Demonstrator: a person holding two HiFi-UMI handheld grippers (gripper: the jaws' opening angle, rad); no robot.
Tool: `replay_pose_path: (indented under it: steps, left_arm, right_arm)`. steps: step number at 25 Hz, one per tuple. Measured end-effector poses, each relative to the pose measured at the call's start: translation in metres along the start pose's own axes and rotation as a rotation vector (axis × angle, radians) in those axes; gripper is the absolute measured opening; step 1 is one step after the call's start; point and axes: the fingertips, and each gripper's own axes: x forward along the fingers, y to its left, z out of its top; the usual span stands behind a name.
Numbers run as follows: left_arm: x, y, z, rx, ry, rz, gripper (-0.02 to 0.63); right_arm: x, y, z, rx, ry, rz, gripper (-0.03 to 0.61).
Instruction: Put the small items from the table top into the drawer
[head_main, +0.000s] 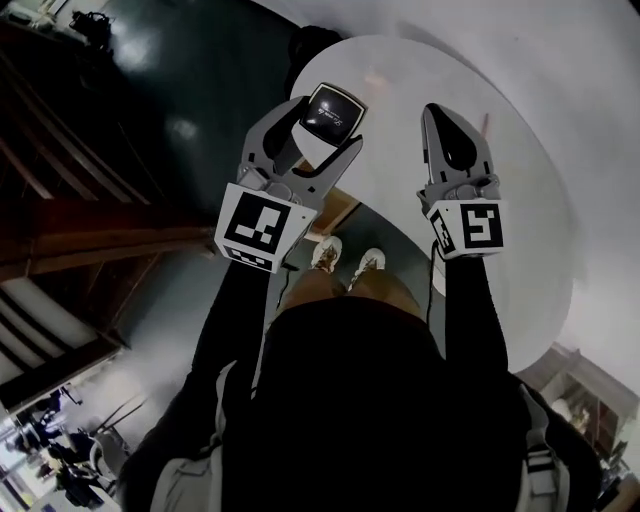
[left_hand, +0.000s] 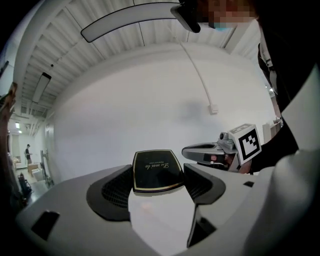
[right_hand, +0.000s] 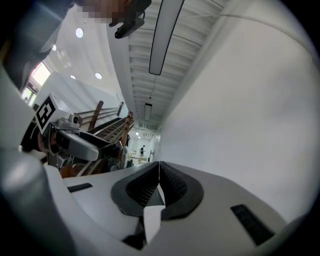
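A small black case with a gold rim (head_main: 333, 110) (left_hand: 156, 171) sits clamped between the jaws of my left gripper (head_main: 322, 118) (left_hand: 157, 178), held up in the air over the near edge of the white round table (head_main: 520, 190). My right gripper (head_main: 440, 112) (right_hand: 159, 176) hovers to its right over the table, jaws pressed together with nothing between them. Each gripper shows in the other's view: the right gripper (left_hand: 212, 152) beside the case, the left gripper (right_hand: 75, 142) at the left. Both gripper views face a white wall and ceiling. No drawer can be made out.
The person's shoes (head_main: 346, 258) stand on the dark floor next to the table's edge, with a brown wooden piece (head_main: 335, 213) just under the tabletop. A wooden staircase (head_main: 70, 200) runs along the left. Long ceiling lights (left_hand: 130, 20) hang overhead.
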Motion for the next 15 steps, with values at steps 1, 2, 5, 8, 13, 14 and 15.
replay_pose_path:
  steps: [1, 2, 5, 8, 13, 14, 15]
  left_arm:
    - [-0.006, 0.003, -0.002, 0.0, 0.004, 0.022, 0.337]
    - [-0.012, 0.006, -0.005, 0.0, 0.008, 0.043, 0.337]
    - [-0.028, 0.013, -0.015, -0.007, 0.026, 0.096, 0.337]
    - [-0.04, 0.021, -0.023, -0.022, 0.04, 0.14, 0.337]
    - [-0.055, 0.032, -0.038, -0.043, 0.058, 0.184, 0.337]
    - [-0.057, 0.034, -0.044, -0.049, 0.068, 0.189, 0.337]
    - [-0.056, 0.035, -0.053, -0.055, 0.082, 0.192, 0.337]
  right_arm:
    - [0.005, 0.007, -0.001, 0.004, -0.004, 0.022, 0.028]
    - [0.01, 0.013, -0.003, 0.005, -0.006, 0.043, 0.028]
    - [0.019, 0.03, -0.01, 0.006, -0.001, 0.096, 0.028]
    - [0.028, 0.038, -0.013, 0.011, -0.005, 0.126, 0.028]
    - [0.04, 0.057, -0.02, 0.009, 0.013, 0.166, 0.027]
    - [0.041, 0.06, -0.022, 0.01, 0.016, 0.171, 0.027]
    - [0.041, 0.062, -0.023, 0.012, 0.018, 0.175, 0.028]
